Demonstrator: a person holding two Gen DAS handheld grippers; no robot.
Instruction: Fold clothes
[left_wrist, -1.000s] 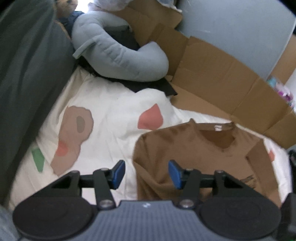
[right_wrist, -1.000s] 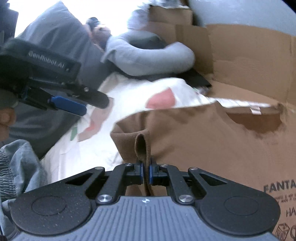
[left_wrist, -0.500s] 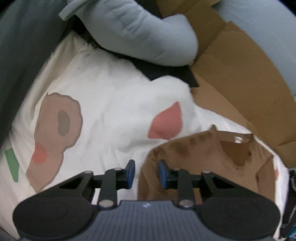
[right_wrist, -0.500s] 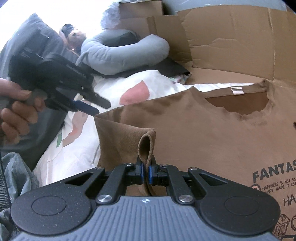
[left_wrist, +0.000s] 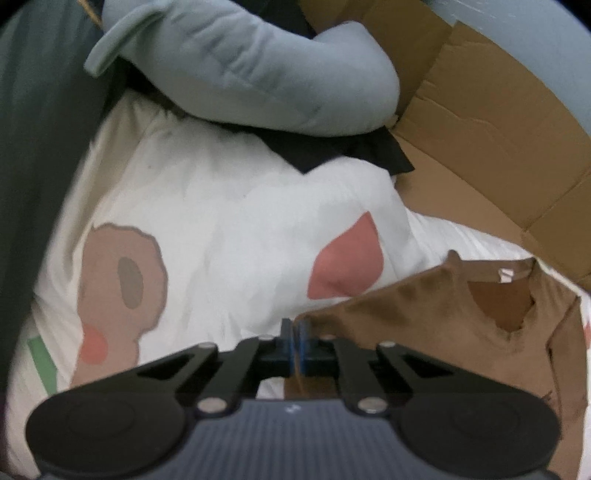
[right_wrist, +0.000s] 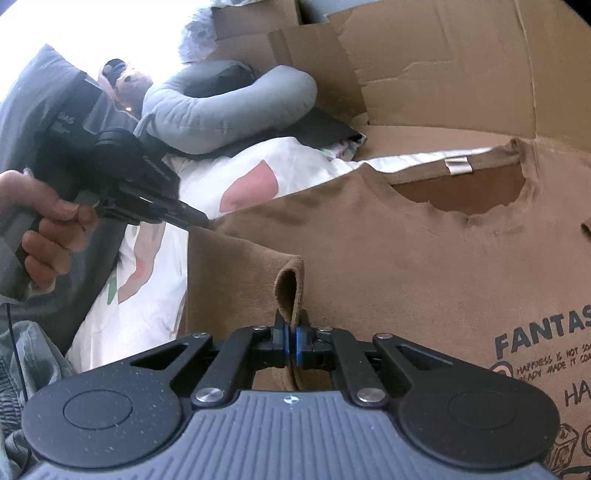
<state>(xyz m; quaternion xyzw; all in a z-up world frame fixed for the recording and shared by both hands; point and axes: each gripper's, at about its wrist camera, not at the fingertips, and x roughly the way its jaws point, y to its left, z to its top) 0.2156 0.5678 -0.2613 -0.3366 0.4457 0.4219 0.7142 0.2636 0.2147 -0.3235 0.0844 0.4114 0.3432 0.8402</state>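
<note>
Brown shirt (right_wrist: 424, 266), printed "FANTAS", pinched by left tongs (left_wrist: 294, 341) and right tongs (right_wrist: 290, 345).

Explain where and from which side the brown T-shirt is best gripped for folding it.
Grip the brown T-shirt along its left side edge, coming from that side: the edge lies free on the bedsheet. Left gripper pinches the shoulder corner, right gripper a fold lower down.

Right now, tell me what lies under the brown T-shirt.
The brown T-shirt lies on a white bedsheet with pink and brown patches. Whatever sits beneath its middle is covered.
</note>
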